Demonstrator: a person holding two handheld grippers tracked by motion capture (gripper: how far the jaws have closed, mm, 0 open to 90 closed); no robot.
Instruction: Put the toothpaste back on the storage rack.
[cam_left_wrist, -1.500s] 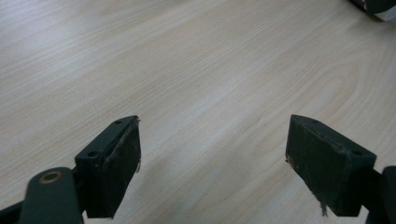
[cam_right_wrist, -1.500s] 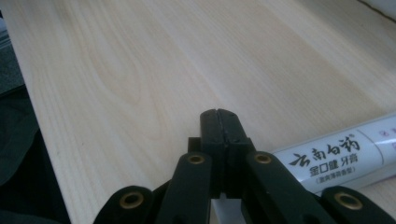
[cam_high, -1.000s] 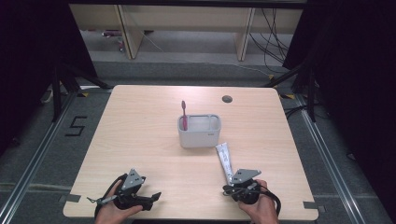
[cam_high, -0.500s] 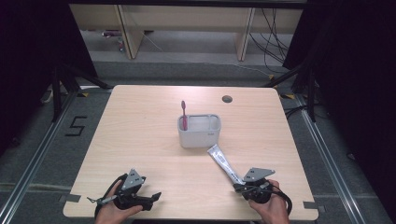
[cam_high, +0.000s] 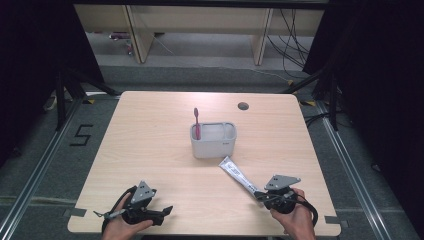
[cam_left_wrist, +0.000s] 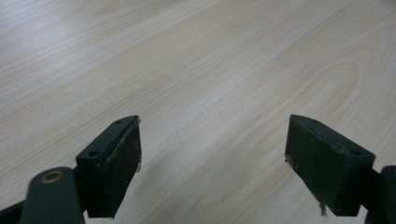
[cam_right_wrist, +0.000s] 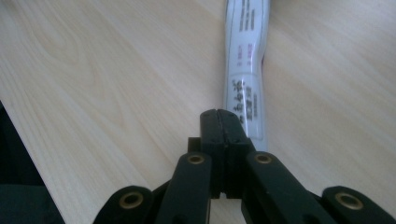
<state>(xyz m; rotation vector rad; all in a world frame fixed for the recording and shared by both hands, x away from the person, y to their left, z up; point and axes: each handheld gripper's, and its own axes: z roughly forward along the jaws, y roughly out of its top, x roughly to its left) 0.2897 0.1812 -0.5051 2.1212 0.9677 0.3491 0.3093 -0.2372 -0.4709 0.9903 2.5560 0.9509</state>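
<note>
Lower right of the high view, the right gripper (cam_high: 260, 195) is clamped on the toothpaste tube (cam_high: 239, 175) at its cap end: light, soft, slippery; best held near the stiff cap. The left gripper (cam_left_wrist: 212, 163) gapes empty.

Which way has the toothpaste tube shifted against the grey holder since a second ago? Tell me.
Yes. The toothpaste tube has swung: its near end went right with the right claw, so it now lies slanted toward the grey holder.

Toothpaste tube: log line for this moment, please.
right gripper shut beside toothpaste tube | left gripper open | toothbrush upright in holder
</note>
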